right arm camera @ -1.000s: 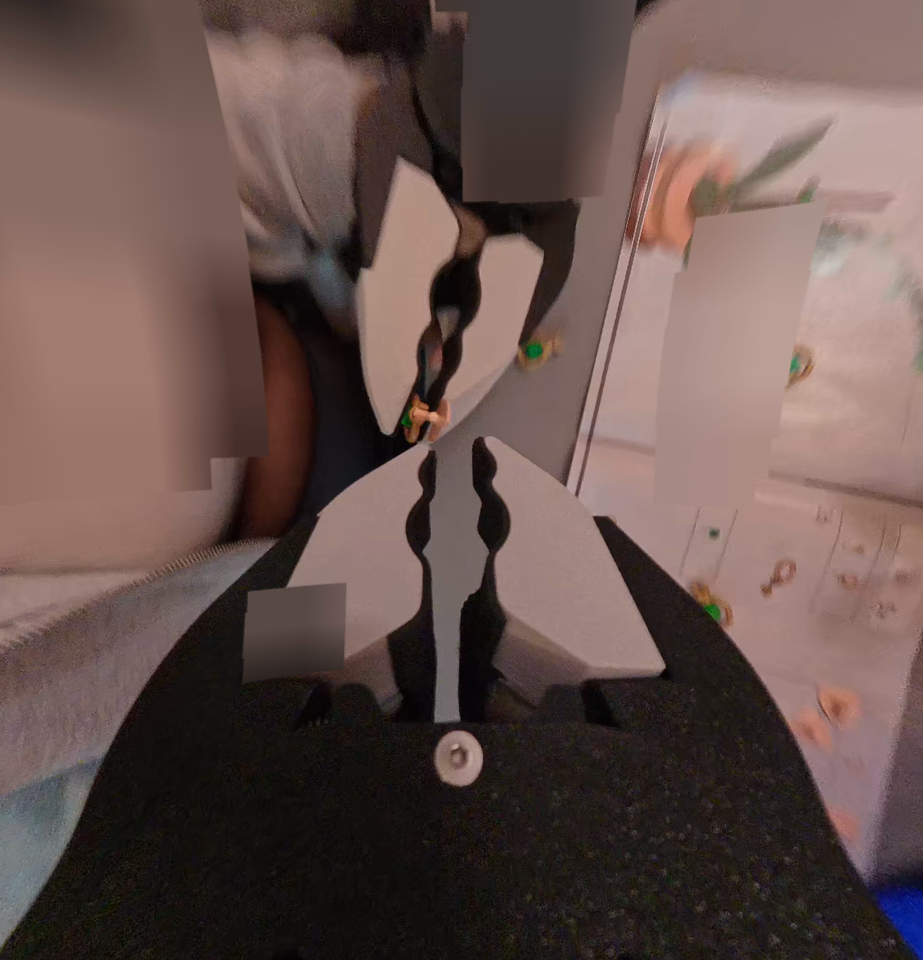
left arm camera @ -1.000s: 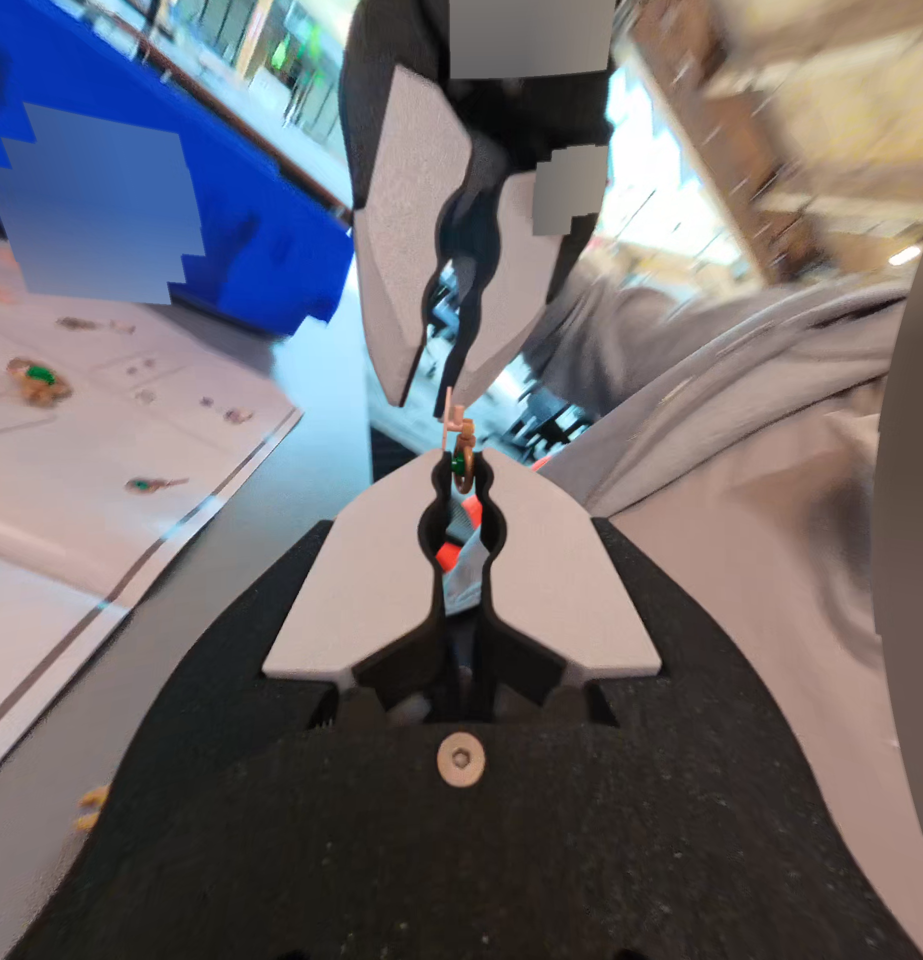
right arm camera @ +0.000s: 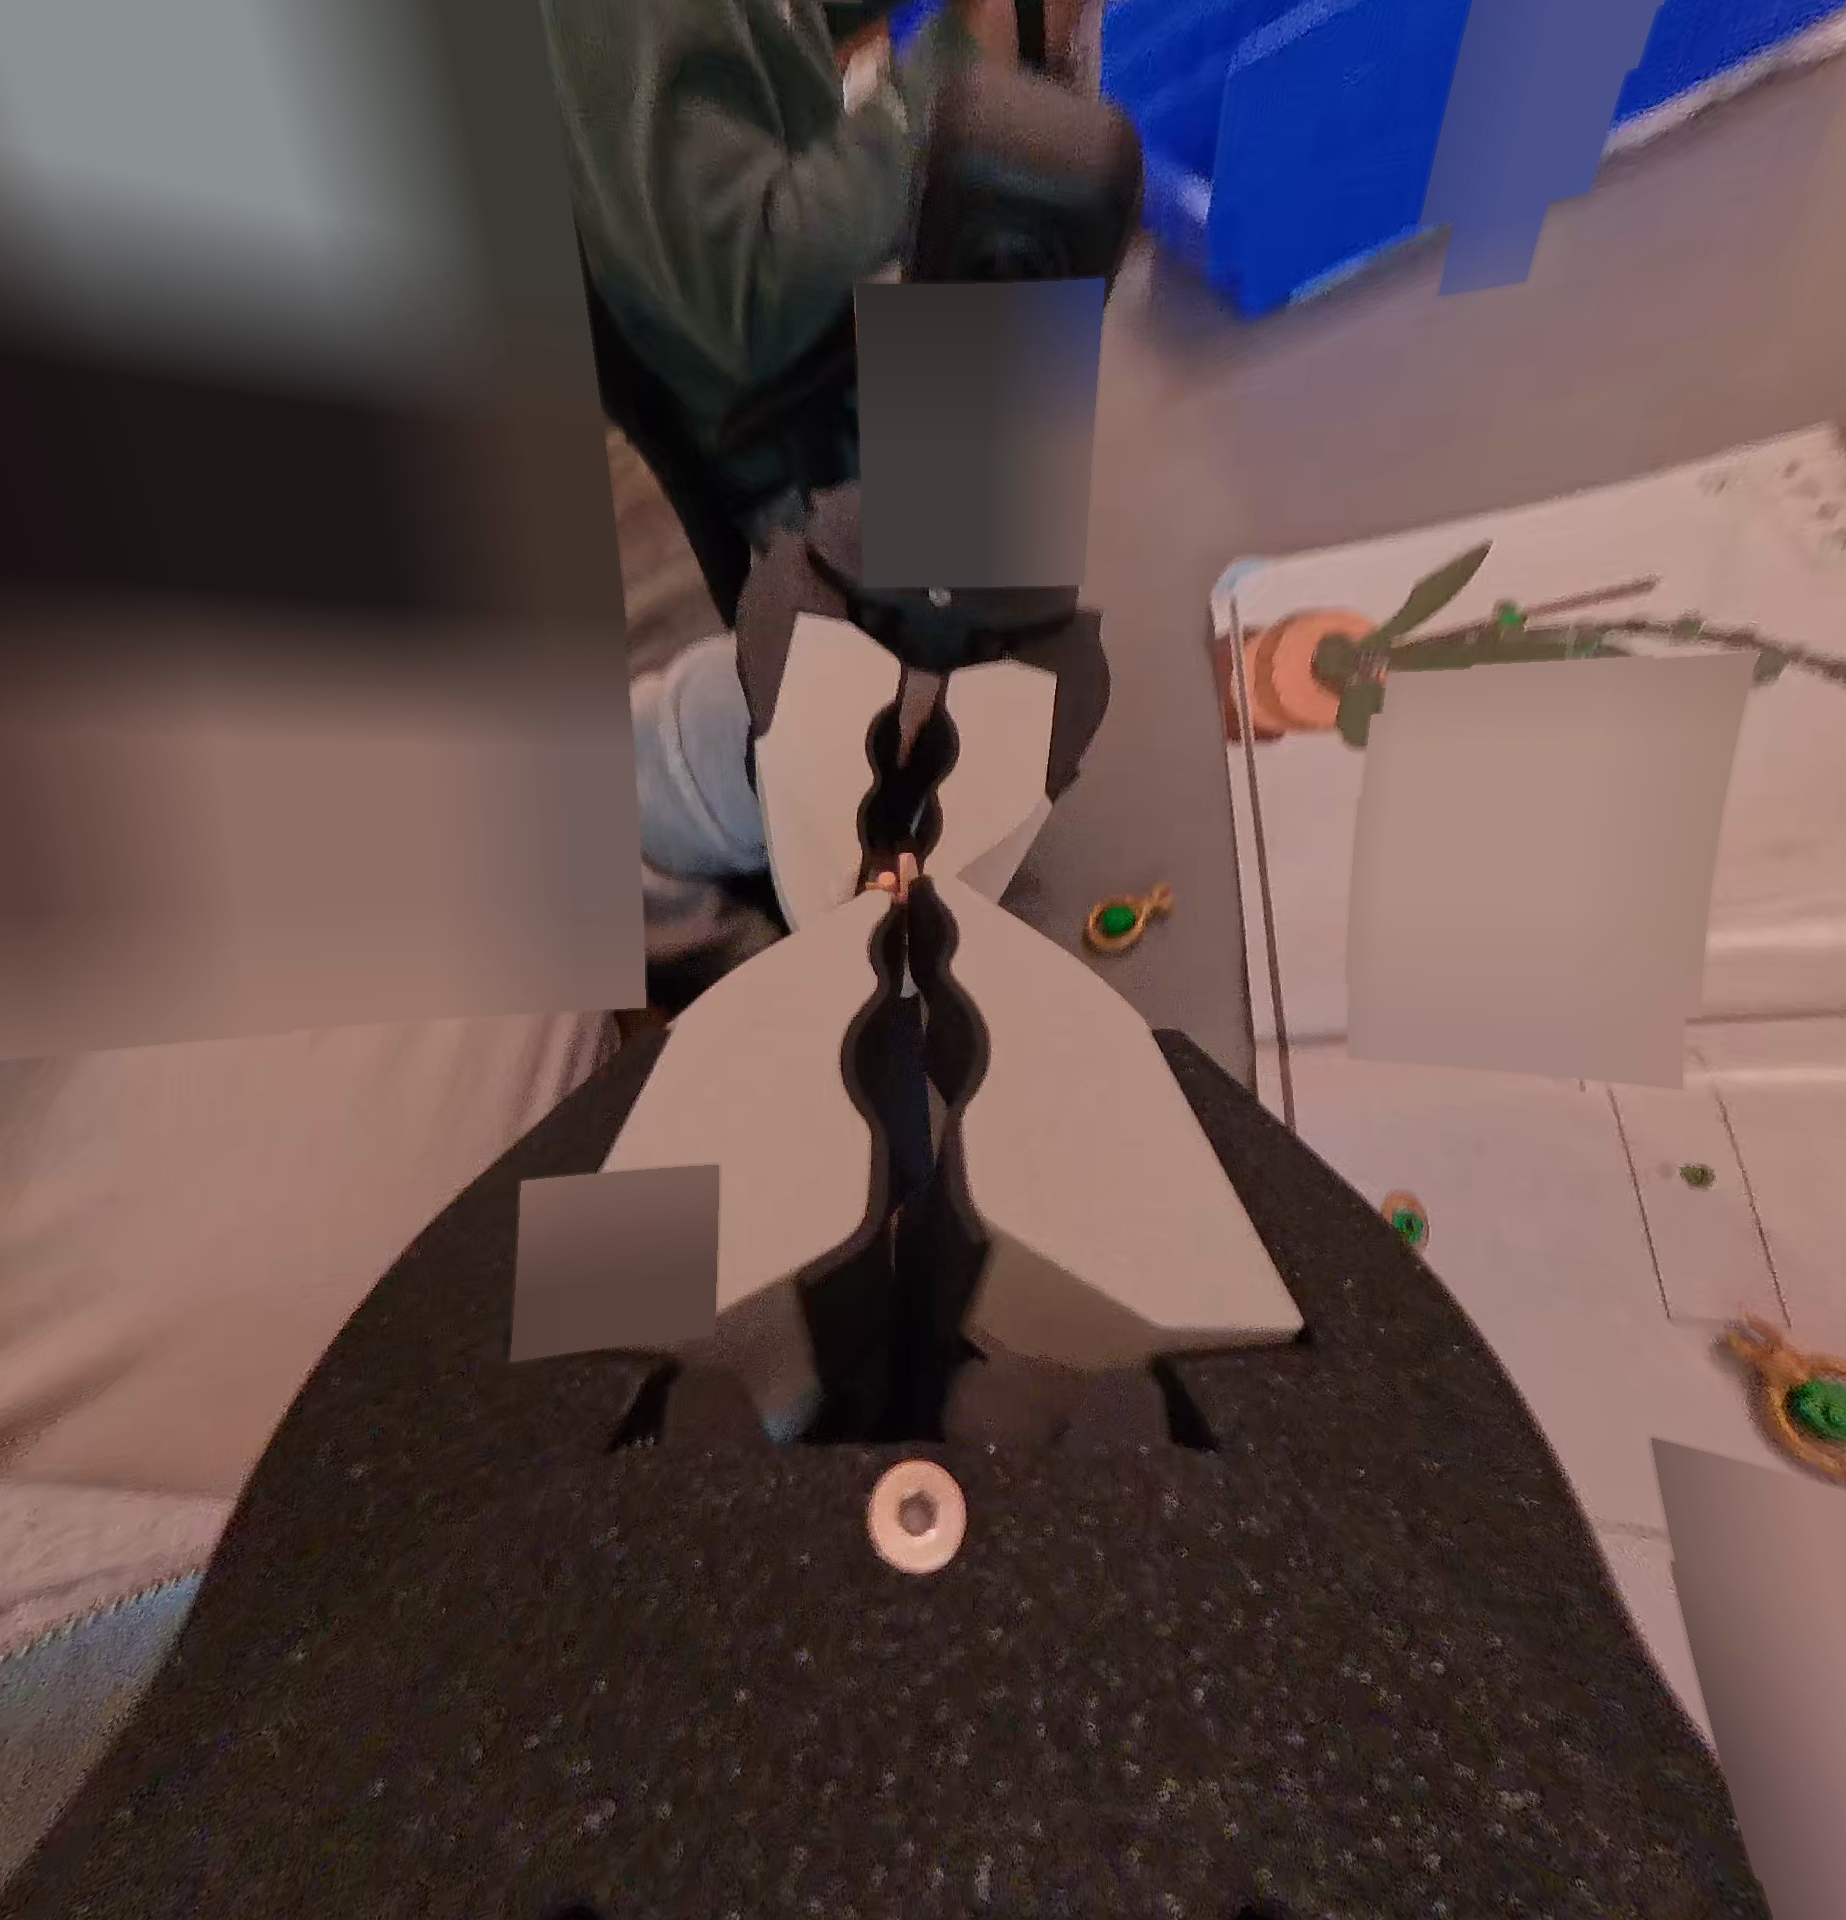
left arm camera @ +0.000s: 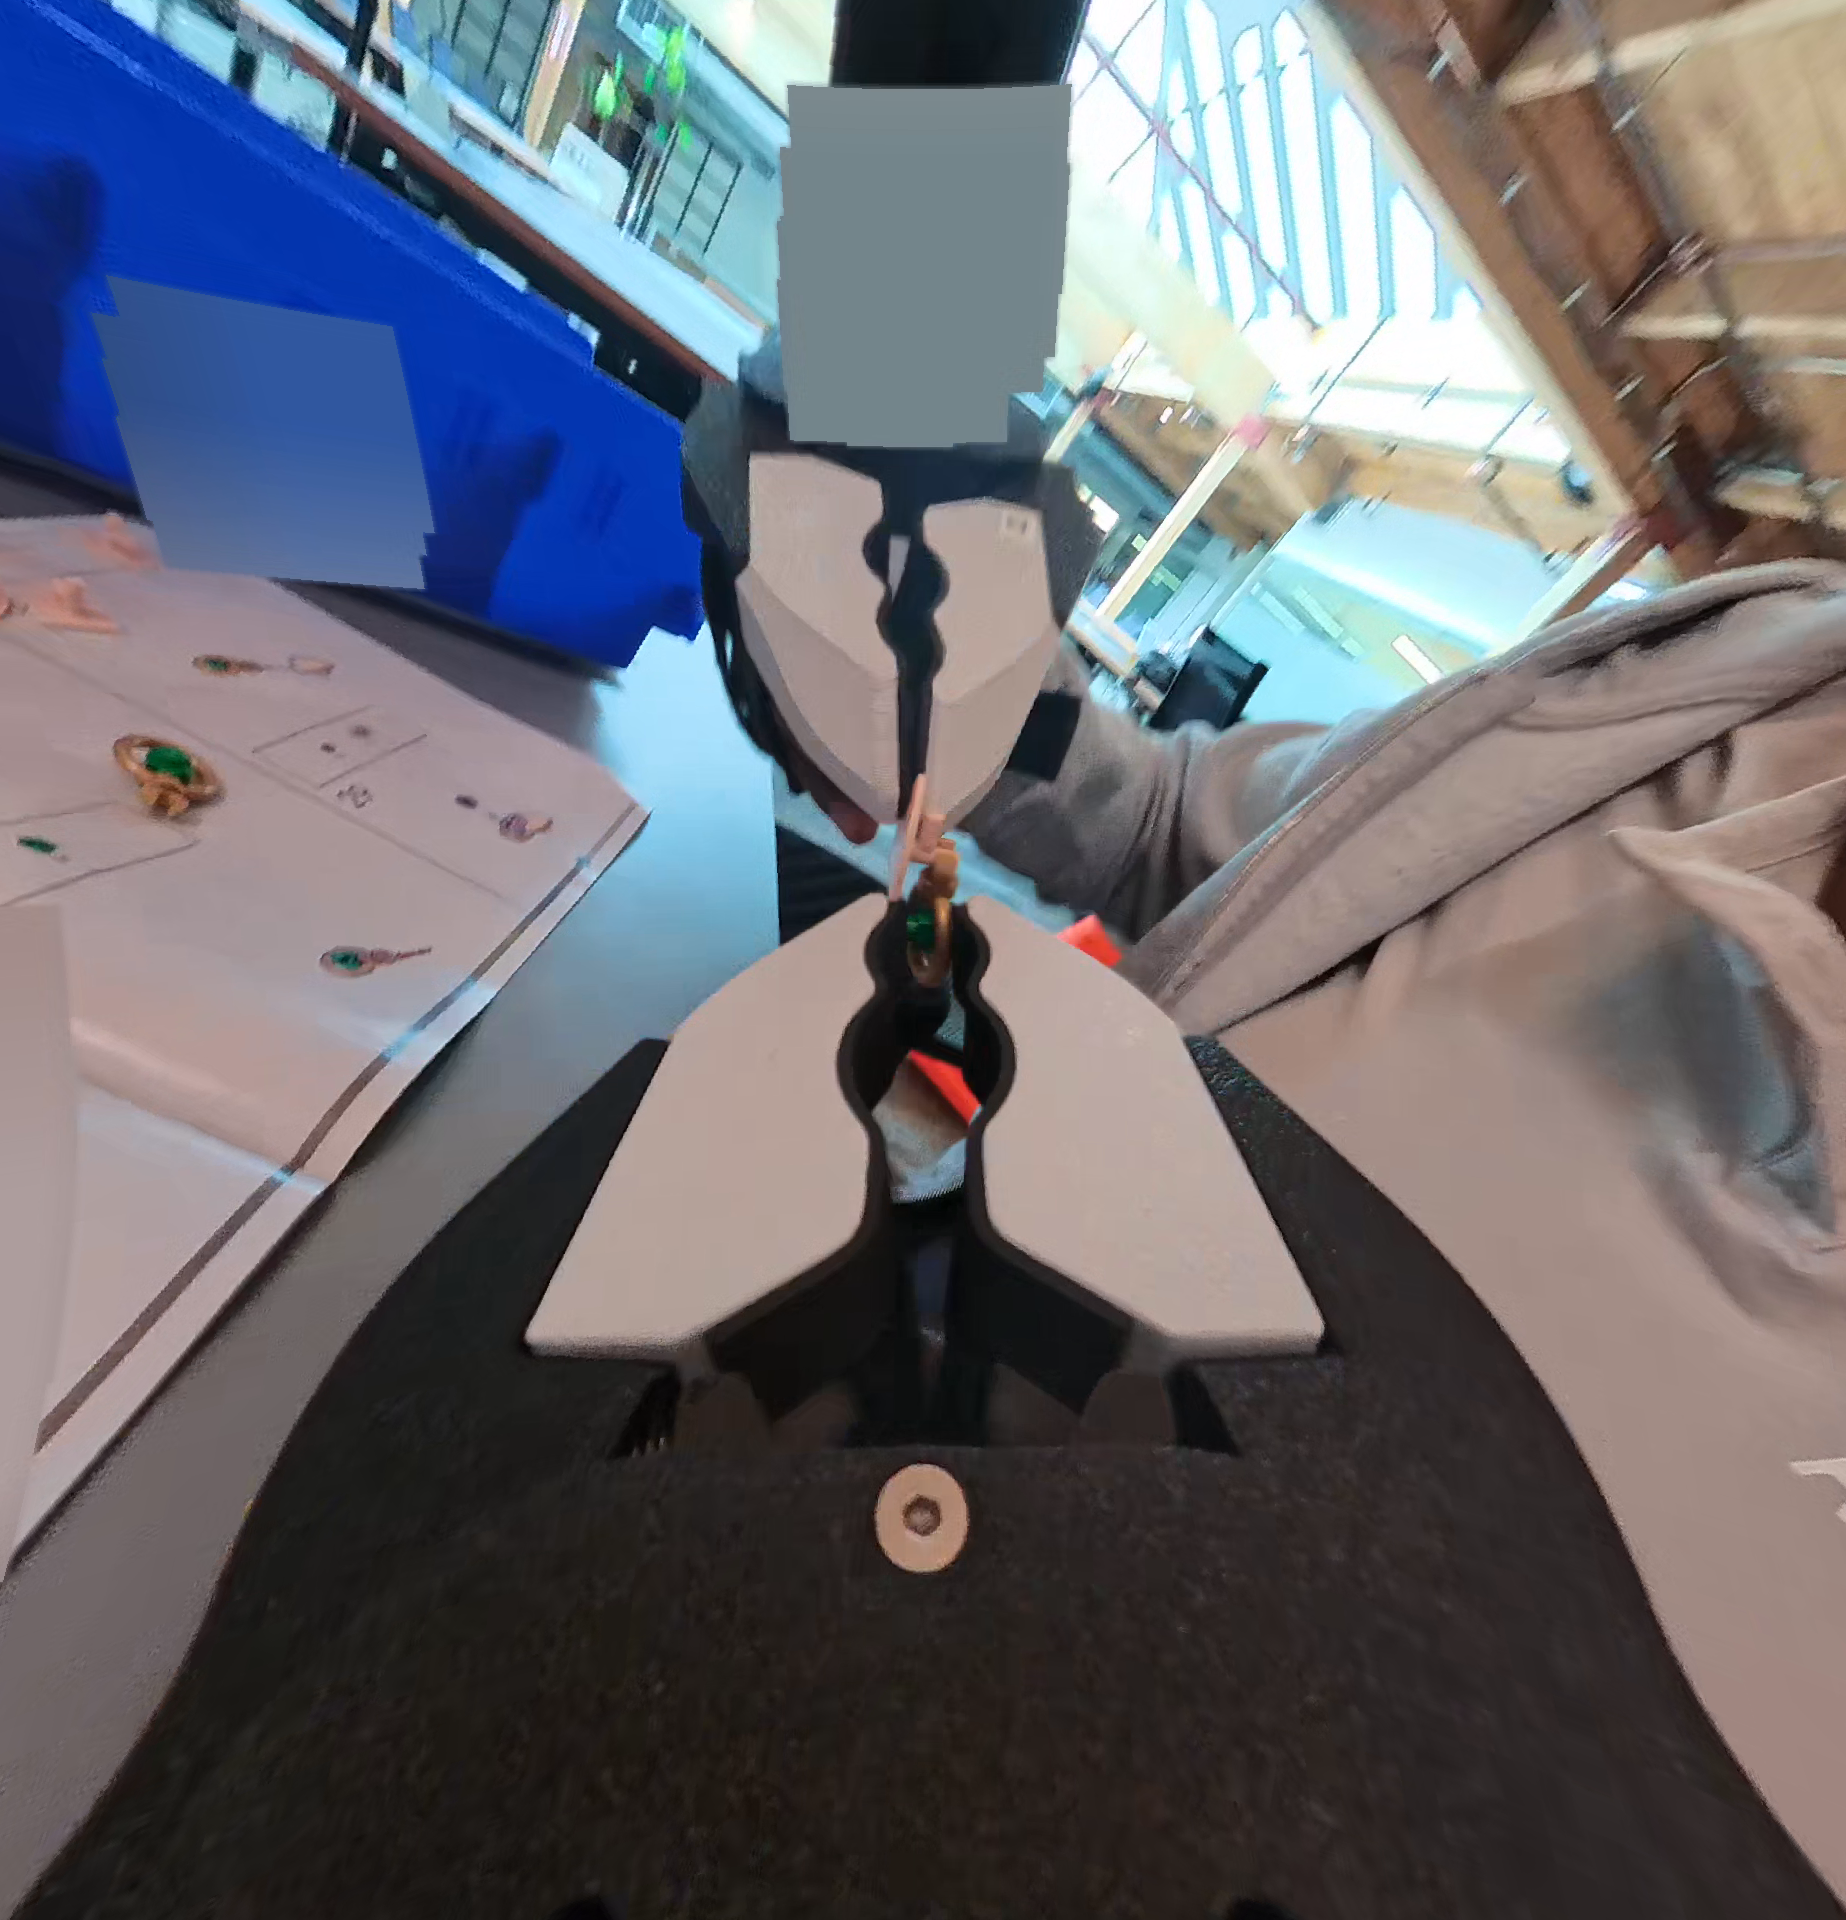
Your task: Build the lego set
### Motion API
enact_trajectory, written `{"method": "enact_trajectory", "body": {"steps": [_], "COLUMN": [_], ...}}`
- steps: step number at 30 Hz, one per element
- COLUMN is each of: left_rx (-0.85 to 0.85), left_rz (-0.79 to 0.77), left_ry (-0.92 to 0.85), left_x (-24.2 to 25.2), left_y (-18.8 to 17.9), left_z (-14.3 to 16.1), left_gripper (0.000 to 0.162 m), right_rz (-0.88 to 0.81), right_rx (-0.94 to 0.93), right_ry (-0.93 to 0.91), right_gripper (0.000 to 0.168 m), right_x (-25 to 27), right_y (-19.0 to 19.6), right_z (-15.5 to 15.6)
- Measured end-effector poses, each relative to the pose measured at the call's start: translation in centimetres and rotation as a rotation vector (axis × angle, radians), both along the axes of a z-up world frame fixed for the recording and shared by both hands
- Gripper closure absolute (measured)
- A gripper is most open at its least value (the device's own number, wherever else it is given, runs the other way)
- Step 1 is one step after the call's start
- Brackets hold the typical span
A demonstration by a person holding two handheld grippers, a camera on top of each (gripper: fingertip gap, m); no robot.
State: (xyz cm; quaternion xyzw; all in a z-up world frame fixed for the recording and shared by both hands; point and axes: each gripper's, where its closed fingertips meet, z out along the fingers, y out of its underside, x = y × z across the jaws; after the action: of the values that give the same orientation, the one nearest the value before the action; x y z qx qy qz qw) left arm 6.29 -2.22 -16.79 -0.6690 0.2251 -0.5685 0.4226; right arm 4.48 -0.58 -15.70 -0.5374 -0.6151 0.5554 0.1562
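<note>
My left gripper (left arm camera: pixel 924 909) is shut on a small gold ring piece with a green gem (left arm camera: pixel 929 935), held up in the air. A thin pink piece (left arm camera: pixel 914 836) sticks up from the ring. My right gripper (left arm camera: pixel 917 805) faces it tip to tip and is shut on that pink piece. In the right wrist view my right gripper (right arm camera: pixel 903 904) meets the left gripper (right arm camera: pixel 898 868), and only a speck of the pink piece (right arm camera: pixel 898 878) shows between the tips. The ring is mostly hidden there.
The open instruction booklet (left arm camera: pixel 275 883) lies on the grey table to the left, with a gold and green piece (left arm camera: pixel 166 769) on it. Another such piece (right arm camera: pixel 1121 920) lies on the table and one (right arm camera: pixel 1823 1408) on the booklet. A blue bin (left arm camera: pixel 545 468) stands behind. A grey sleeve (left arm camera: pixel 1418 935) is at the right.
My right gripper was slightly open near the pink piece and has shut on it. Both grippers now stand straighter, tip to tip. The left gripper still holds the ring piece.
</note>
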Motion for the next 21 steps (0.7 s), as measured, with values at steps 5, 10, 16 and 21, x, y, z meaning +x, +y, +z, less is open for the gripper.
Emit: {"method": "enact_trajectory", "body": {"steps": [5, 10, 16, 21], "left_rx": [-0.055, -0.081, -0.082, -0.075], "left_rz": [-0.033, -0.053, -0.075, -0.098], "left_ry": [0.15, 0.232, 0.332, 0.379], "left_x": [1.1, 1.6, 2.0, 2.4], "left_y": [-0.3, -0.5, -0.9, -1.2], "left_z": [-2.4, -3.8, -5.0, -5.5], "left_gripper": [0.154, 0.154, 0.154, 0.154], "right_rz": [0.107, 0.189, 0.301, 0.377], "right_rx": [0.163, 0.316, 0.439, 0.477], "right_ry": [-0.231, -0.371, -0.481, -0.556], "right_gripper": [0.168, 0.168, 0.168, 0.168], "right_x": [1.6, 2.5, 3.0, 3.5], "right_y": [-0.2, -0.2, -0.6, -1.0], "right_z": [-2.5, -3.9, -4.8, -5.2]}}
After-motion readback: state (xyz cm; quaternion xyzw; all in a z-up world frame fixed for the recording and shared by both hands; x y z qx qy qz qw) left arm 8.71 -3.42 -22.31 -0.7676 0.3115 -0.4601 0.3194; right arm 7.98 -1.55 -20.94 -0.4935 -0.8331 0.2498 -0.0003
